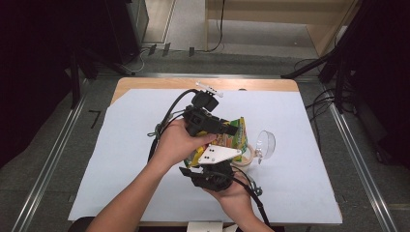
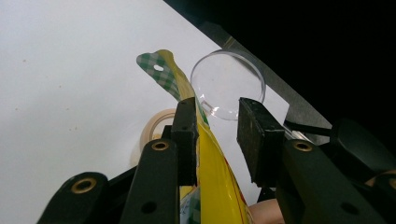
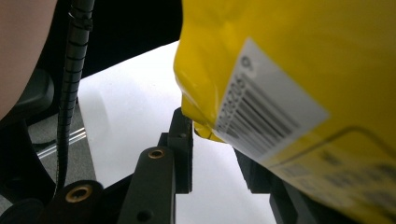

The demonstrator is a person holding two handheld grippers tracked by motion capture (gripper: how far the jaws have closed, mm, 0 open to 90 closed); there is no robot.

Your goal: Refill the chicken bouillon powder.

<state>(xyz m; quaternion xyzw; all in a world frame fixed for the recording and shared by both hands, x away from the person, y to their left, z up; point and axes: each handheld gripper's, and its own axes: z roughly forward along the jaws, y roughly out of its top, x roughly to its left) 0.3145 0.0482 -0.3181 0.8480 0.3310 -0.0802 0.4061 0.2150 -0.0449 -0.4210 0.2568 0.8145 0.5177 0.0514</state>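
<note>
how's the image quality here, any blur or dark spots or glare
High view: soft overall, room edges sunk in black, white sheet evenly lit. Left gripper view: clear lid fairly sharp with faint glare on its rim, near jaws soft, upper right corner black. Right gripper view: yellow bag very close and blurred, barcode smeared, sheet behind bright.

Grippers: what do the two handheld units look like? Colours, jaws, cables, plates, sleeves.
Both are black. The left gripper has two flat black jaws with brass-coloured pivot pins. The right gripper has the same jaw links. A grey three-cornered plate with dark dots tops the right one. Black cables trail off. Forearms are bare, no sleeves.
</note>
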